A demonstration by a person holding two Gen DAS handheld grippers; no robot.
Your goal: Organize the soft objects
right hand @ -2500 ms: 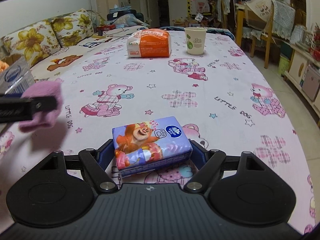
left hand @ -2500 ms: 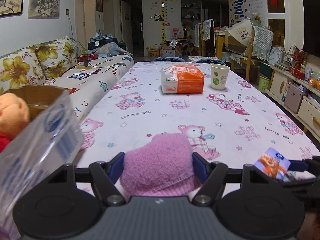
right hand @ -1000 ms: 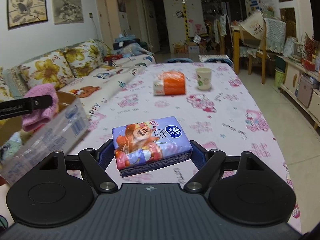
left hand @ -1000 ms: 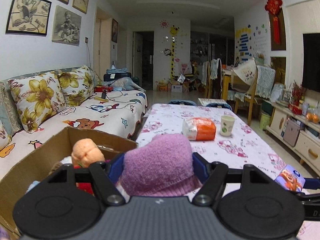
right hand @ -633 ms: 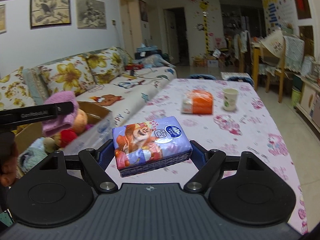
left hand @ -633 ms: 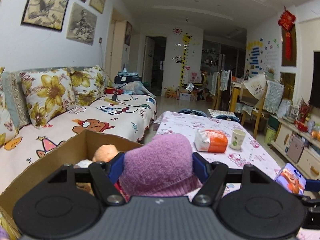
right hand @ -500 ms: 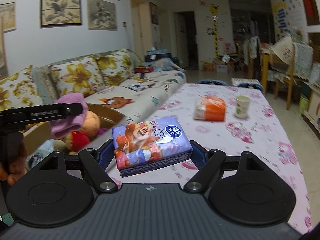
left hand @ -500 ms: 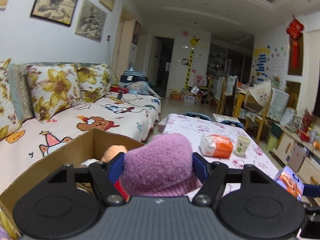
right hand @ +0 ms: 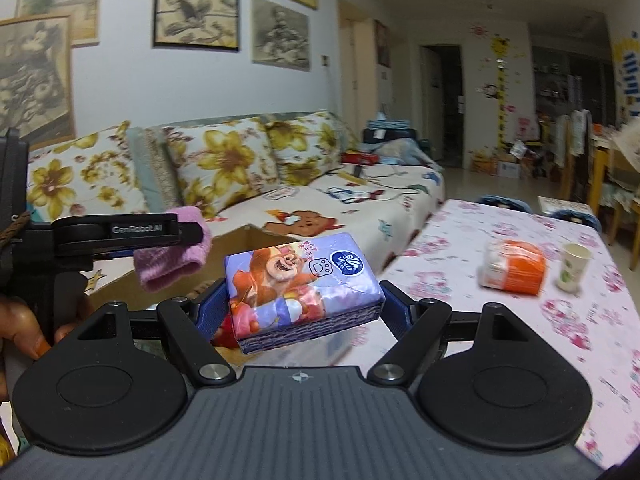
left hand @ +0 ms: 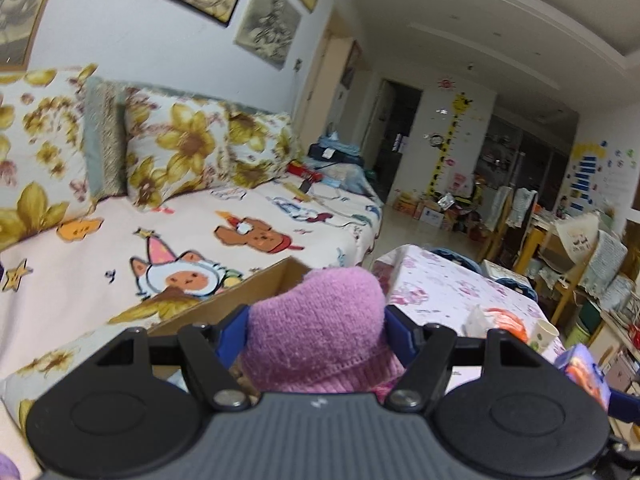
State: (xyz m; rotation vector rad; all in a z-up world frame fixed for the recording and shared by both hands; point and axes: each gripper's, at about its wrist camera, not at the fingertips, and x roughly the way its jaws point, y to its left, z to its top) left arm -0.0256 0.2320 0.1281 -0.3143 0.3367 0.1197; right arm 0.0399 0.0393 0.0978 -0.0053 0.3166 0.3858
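The right gripper (right hand: pixel 302 300) clamps a purple tissue pack (right hand: pixel 301 282) in its fingers. Left of it, the left gripper (left hand: pixel 316 326) grips a pink sock (left hand: pixel 320 332) above a cardboard box (right hand: pixel 236 246); beyond, sofa (right hand: pixel 360 200) and worktop (right hand: pixel 520 320).

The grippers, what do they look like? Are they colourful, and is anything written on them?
Mostly black. Each gripper has a ridged grey-black body with two round black discs, and black linkage arms with silver bolts. The fingers carry blue pads. Seen from the side, the left gripper has a flat black finger printed with white letters reading GenRobot.AI. The right gripper has a small compass-like mark on its ridged top. No cables show.
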